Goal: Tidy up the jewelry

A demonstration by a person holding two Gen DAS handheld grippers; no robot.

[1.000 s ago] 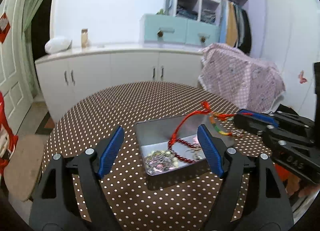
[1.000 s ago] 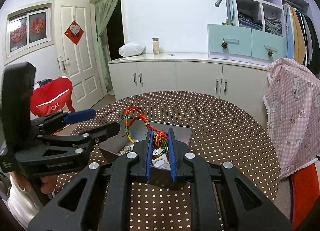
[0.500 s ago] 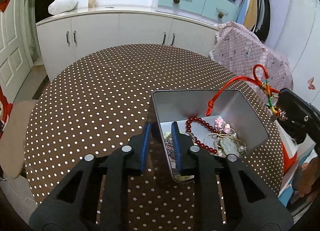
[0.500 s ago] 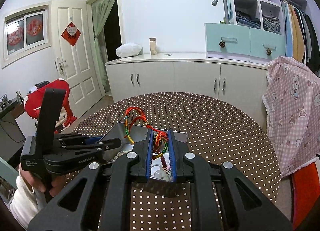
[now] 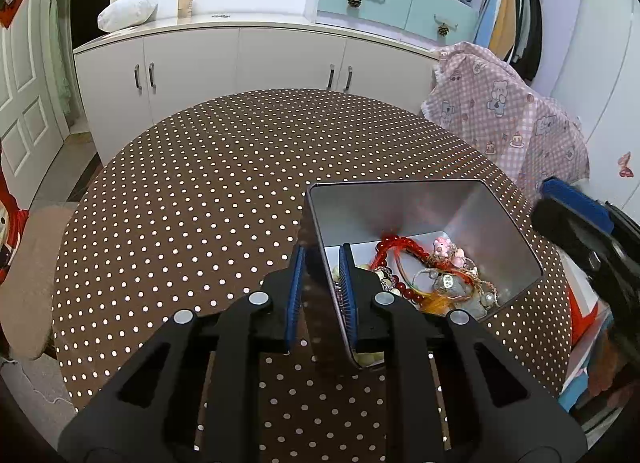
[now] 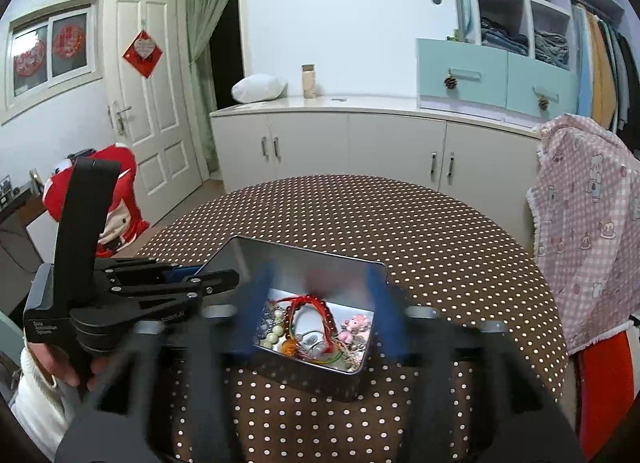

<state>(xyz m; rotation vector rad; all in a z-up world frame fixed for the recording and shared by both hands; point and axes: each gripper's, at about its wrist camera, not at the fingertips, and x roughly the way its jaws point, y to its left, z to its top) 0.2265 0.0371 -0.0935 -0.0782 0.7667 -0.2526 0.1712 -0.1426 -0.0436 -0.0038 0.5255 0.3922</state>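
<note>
A: Jewelry [image 6: 314, 329] is seen inside the metal tin [image 6: 352, 267], which is placed on the round table [image 5: 192, 199] near its front right edge. Where is it piled?

B: It is piled on the floor of the tin, toward the near wall. A red bead bracelet [image 5: 400, 247], a red cord [image 6: 304, 301], a small pink charm [image 6: 356, 323] and some pale beads [image 6: 272, 337] can be told apart; the rest is too tangled to be named.

A: How is the left gripper [image 5: 320, 295] set?

B: Its jaws are narrow and are clamped on the left wall of the tin, with one blue pad outside the wall and the other inside. In the right wrist view the same gripper [image 6: 216, 277] is seen at the tin's left rim, and it is carried by a hand [image 6: 64, 363] in a white sleeve.

A: And the right gripper [image 6: 320, 311]?

B: Its jaws are opening, and the blue fingers [image 6: 384, 311] are blurred. They are spread over the tin, one on each side of the jewelry, and nothing is held between them. In the left wrist view it [image 5: 576, 219] is found just beside the tin's right wall.
</note>
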